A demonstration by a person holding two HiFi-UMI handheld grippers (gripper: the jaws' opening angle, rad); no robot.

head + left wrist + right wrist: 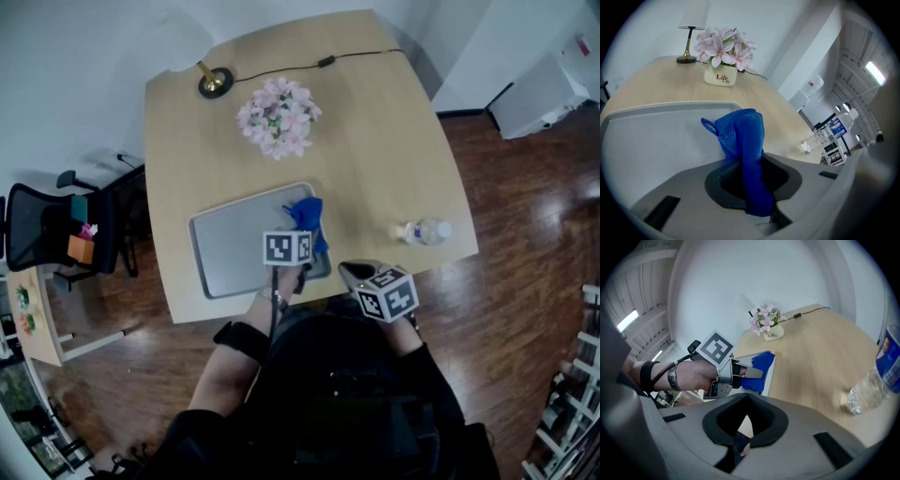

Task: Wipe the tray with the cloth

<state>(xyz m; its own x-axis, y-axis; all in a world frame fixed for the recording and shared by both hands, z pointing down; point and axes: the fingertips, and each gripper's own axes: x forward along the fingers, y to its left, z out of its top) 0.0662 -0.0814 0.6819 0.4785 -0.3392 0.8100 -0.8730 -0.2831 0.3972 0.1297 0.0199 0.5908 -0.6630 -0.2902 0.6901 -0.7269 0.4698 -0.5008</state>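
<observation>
Around you: a pot of pink flowers (277, 116) stands beyond the tray's far edge, apart from it. A lamp base (215, 82) sits at the far left corner of the worktop (394, 150), and its cable (319, 64) runs along the far edge.
To your right: a clear water bottle (422, 231) lies on its side near the worktop's right edge, apart from the tray.
Off the worktop: an office chair (42, 225) stands on the floor at left.
Tray: the grey tray (230, 248) lies flat by the near edge, right in front of you. Its long axis runs left to right, with the right end tilted slightly away from you.
Cloth: the blue cloth (307, 217) is over the tray's right end. It is folded long and narrow, and its long axis runs out from your jaws toward the flowers, bunched end foremost. Whether it presses on the metal can't be made out.
Left gripper (759, 157): your jaws are clamped on the cloth, and a tail hangs back between them.
Right gripper (747, 397): the jaws are together and empty, held at the near edge just right of the tray.
</observation>
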